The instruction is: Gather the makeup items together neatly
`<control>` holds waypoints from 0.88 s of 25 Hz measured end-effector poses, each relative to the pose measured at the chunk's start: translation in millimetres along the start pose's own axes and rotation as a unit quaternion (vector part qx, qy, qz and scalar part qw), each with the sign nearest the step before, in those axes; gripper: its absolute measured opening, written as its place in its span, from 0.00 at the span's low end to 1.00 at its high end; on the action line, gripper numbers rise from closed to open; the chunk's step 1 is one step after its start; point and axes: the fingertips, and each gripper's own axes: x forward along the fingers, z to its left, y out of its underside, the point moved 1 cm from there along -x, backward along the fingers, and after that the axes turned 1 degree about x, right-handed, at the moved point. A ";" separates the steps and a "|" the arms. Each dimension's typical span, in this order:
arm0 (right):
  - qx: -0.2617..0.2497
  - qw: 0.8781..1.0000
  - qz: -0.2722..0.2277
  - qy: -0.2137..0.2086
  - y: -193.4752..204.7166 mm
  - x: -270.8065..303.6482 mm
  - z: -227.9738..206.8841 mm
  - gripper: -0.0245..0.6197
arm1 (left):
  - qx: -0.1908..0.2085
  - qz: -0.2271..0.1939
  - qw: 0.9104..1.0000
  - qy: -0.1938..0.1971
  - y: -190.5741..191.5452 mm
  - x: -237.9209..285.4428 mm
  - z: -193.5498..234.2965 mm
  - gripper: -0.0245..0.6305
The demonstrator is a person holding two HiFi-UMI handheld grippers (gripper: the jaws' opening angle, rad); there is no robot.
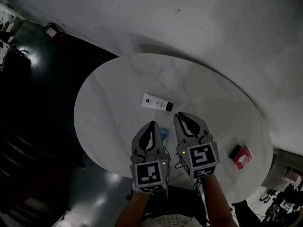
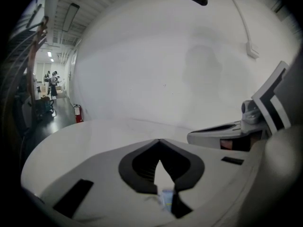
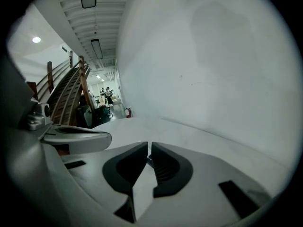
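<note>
1. The left hand-held gripper (image 1: 152, 124) is clenched, its tips touching with nothing between them. It hangs over the counter (image 1: 109, 108) a little in from the near edge.
2. The right hand-held gripper (image 1: 178, 114) is just beside it and reaches slightly further in. Its jaws are released to a narrow slit and grasp nothing. A dark sliver shows in that slit, and I cannot tell what it is.
3. A small blue item (image 1: 164, 135) lies on the counter between the two grippers, with one side tucked under the left one. In the left gripper view it shows through the gap at the base of the jaws.
4. A white tube (image 1: 156, 102) with a black cap lies flat near the counter's middle. Its cap end is just beyond the right gripper's tips, with bare counter between.
5. A red packet (image 1: 244, 157) and a small black item (image 1: 235, 151) sit just beside each other at the counter's right edge, well apart from the tube and the blue item.
6. A white wall (image 1: 227, 27) runs behind the far edge and dark floor (image 1: 33, 103) lies off the left edge. A red fire extinguisher (image 2: 78, 113) stands by the wall.
</note>
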 end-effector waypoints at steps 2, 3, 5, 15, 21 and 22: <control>-0.005 1.000 0.008 -0.007 -0.2 6.3 1.5 0.11 | -0.003 0.007 1.000 -0.001 1.1 1.6 1.2 0.09; -0.009 1.000 0.012 -0.011 -0.1 9.2 2.8 0.12 | -0.004 0.007 1.000 -0.002 1.3 2.5 2.1 0.09; -0.016 0.999 0.017 -0.021 -0.5 14.6 5.4 0.15 | -0.008 0.008 1.000 -0.004 2.8 4.0 3.9 0.09; -0.082 0.994 0.051 -0.049 7.5 38.6 8.3 0.24 | -0.024 0.008 1.000 -0.015 13.5 10.1 14.3 0.09; -0.121 0.988 0.071 -0.064 14.5 52.3 11.1 0.28 | -0.027 0.013 0.999 -0.018 17.1 11.2 16.4 0.09; -0.127 0.987 0.074 -0.067 15.6 54.8 11.7 0.30 | -0.028 0.014 0.999 -0.019 17.3 11.4 17.1 0.09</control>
